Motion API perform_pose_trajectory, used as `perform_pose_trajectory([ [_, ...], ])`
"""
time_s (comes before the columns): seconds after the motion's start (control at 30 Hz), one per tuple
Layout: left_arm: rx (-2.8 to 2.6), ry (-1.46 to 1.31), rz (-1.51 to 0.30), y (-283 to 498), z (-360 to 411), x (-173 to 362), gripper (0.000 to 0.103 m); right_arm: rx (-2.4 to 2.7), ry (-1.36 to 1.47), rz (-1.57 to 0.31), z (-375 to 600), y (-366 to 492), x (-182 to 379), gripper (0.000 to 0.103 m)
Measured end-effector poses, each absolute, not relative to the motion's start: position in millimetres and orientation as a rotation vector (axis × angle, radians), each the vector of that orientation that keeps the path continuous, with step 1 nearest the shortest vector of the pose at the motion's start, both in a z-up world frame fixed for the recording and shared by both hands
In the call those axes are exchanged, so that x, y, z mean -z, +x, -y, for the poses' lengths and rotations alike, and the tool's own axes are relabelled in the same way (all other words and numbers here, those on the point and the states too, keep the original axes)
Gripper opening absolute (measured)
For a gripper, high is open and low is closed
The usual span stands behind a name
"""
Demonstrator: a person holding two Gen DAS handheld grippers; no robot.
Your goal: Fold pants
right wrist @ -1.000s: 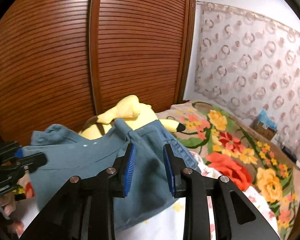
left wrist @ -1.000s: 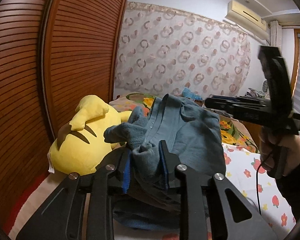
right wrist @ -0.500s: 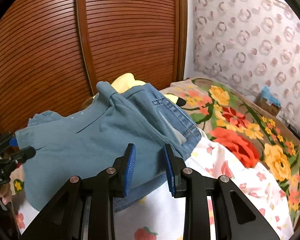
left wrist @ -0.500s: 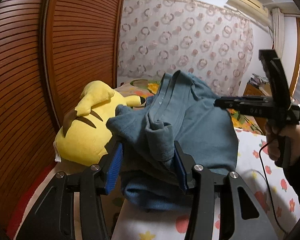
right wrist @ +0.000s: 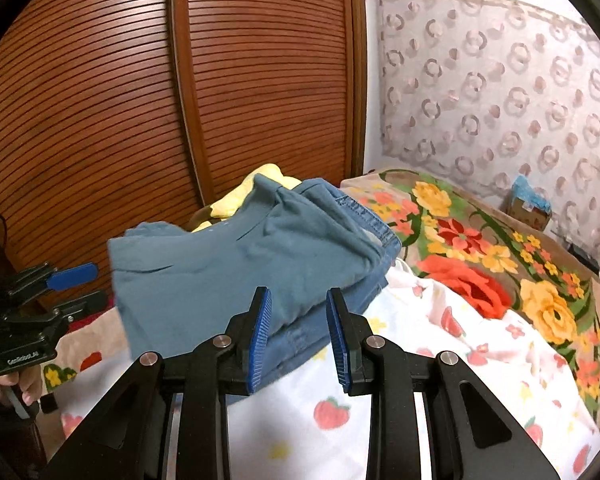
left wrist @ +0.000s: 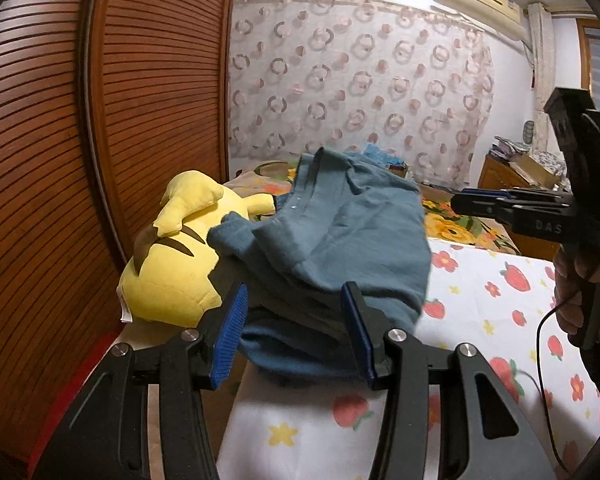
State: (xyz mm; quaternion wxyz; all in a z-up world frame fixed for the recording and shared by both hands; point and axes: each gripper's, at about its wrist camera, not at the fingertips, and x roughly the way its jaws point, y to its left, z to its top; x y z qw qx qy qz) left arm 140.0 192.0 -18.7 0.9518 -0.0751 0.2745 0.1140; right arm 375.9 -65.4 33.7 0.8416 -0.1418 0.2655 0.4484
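The blue pants [right wrist: 252,256] lie in a folded heap on the bed sheet [right wrist: 480,368] with strawberries, beside a yellow plush toy [left wrist: 172,264]. The left gripper [left wrist: 296,336] stands released, its pads apart near the cloth. The right gripper [right wrist: 298,340] is also spread, grasping nothing. On its side I read "DAS"; on the left one, "CanRobot".

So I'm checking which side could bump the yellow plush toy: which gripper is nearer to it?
Left. The left gripper is open just beside the plush toy, over the pants. The right gripper sits across the pants, which mostly hide the toy.
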Motion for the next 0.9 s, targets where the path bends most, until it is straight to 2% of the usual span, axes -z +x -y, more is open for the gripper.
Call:
perform_pose_trajectory([
  [0.1,-0.220,-0.132,-0.562,132.4,-183.4,15.5,0.050,-0.935,-0.280,-0.553,82.1,357.7,-35.1,0.029],
  [0.13,-0.215,-0.126,-0.562,129.9,-180.6,14.5,0.054,-0.929,-0.274,-0.551,87.1,351.6,-35.8,0.029],
  [0.23,-0.198,-0.117,-0.550,121.2,-172.1,10.8,0.075,-0.909,-0.267,-0.544,101.8,331.5,-37.4,0.029],
  [0.33,-0.173,-0.107,-0.548,112.4,-163.6,7.3,0.081,-0.892,-0.254,-0.536,118.6,312.6,-39.4,0.029],
  [0.43,-0.135,-0.105,-0.544,104.8,-153.1,4.2,0.093,-0.876,-0.235,-0.526,134.7,295.4,-42.7,0.029],
  [0.47,-0.123,-0.101,-0.545,102.4,-149.4,4.0,0.102,-0.872,-0.230,-0.523,138.9,290.7,-43.1,0.029],
  [0.77,-0.087,-0.048,-0.535,82.0,-118.1,-6.0,0.103,-0.820,-0.193,-0.500,170.0,248.0,-49.0,0.030],
  [0.9,-0.051,-0.048,-0.524,73.7,-104.2,-10.1,0.103,-0.790,-0.183,-0.483,184.6,228.0,-51.9,0.041],
])
